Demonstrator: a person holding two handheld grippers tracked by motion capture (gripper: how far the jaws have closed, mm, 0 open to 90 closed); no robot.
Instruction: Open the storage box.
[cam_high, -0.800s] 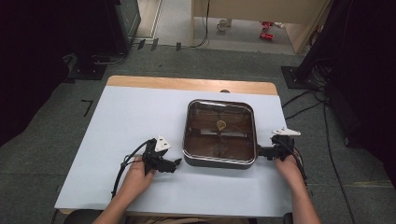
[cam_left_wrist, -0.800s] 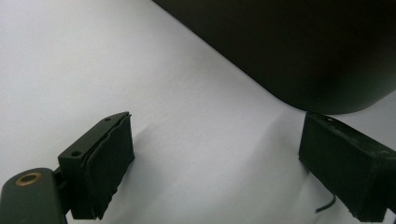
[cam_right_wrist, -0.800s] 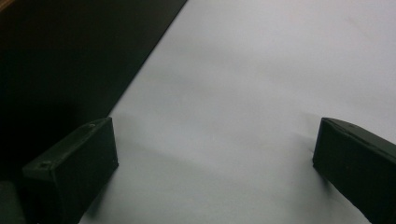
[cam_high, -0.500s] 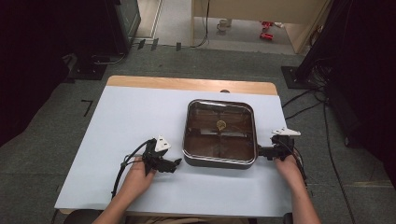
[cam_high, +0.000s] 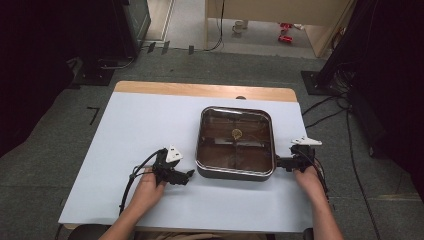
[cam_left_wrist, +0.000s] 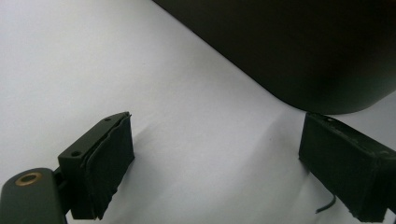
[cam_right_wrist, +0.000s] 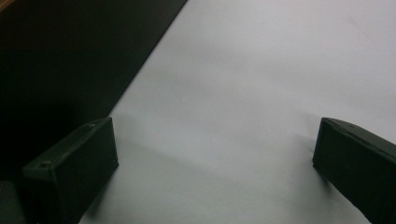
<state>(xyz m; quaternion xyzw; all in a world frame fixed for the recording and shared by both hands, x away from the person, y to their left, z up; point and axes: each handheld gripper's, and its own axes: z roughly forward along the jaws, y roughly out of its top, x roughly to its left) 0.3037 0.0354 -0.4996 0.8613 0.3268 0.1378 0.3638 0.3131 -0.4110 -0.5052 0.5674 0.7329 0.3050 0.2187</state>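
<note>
Both grippers, left (cam_high: 189, 175) and right (cam_high: 278, 162), gaping empty beside square dark glass-lidded pan (cam_high: 235, 142) at frame centre (level lift advisable).

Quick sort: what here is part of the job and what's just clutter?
In the job:
- pan, lidded, on the white table
- left gripper, open, beside the pan's left side
- right gripper, open, at the pan's right side

Lying about:
- red items on the floor beyond the table
- black stand base at far left
- floor cables
</note>
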